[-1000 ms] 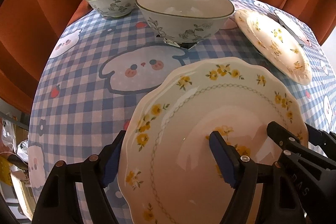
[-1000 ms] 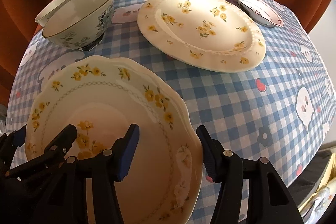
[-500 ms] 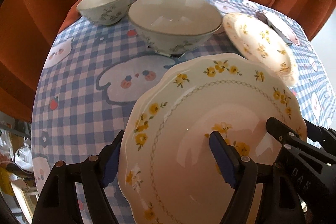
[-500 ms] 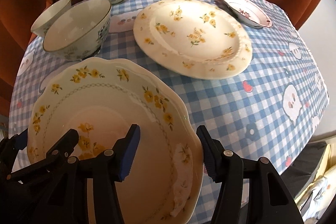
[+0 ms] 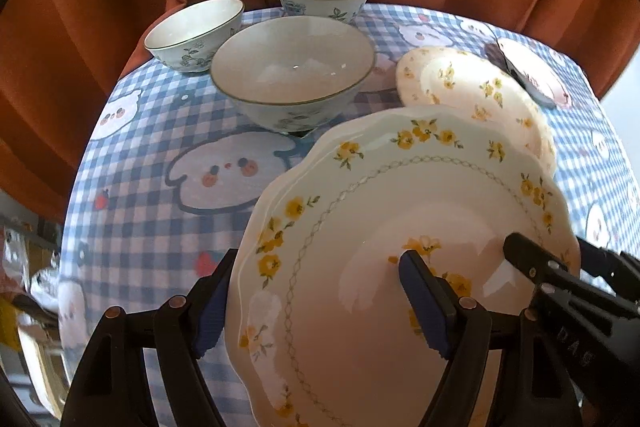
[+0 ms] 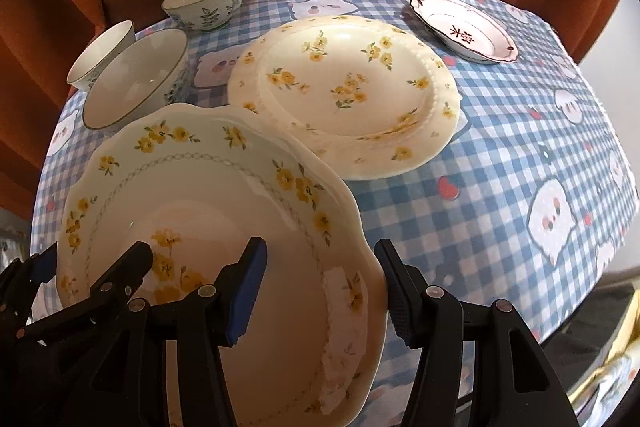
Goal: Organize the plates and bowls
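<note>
The scalloped plate is held above the checked tablecloth, clamped at opposite rims by the left gripper and right gripper, presumably so it can be stacked level onto the larger flowered plate just beyond.

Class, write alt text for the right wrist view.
Two black hand-held grippers, right and left, clamp opposite rims of a scalloped cream plate with yellow flowers above a blue checked tablecloth. Beyond lie a round yellow-flowered plate, a small red-trimmed dish and three white patterned bowls.
</note>
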Demonstrator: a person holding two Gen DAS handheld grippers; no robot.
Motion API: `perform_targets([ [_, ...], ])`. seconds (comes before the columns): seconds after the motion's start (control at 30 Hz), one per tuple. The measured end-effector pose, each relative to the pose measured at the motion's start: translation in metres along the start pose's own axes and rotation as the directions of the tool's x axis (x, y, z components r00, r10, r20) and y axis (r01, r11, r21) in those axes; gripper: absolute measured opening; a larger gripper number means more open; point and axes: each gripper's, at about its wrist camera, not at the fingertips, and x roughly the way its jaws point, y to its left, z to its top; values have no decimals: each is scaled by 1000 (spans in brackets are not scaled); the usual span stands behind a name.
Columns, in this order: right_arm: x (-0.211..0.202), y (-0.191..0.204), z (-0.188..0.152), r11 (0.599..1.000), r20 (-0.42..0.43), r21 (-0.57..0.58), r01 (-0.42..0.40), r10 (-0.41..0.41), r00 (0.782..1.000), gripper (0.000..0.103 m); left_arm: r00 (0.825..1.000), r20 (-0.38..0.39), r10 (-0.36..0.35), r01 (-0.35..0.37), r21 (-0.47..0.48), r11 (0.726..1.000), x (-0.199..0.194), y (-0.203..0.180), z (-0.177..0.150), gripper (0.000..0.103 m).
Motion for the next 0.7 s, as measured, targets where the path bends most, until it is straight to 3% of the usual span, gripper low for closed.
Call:
perform_targets([
  [0.27,-6,-60,11,995,12,-85,-51,52,999,60,999,13,35,-34,-64,997,-8,-61,6,79],
  [0.7,-7,-163,22,993,58,-99,-67,73,996,60,997,64,40,-35,-74,997,-7,-158,11,79],
])
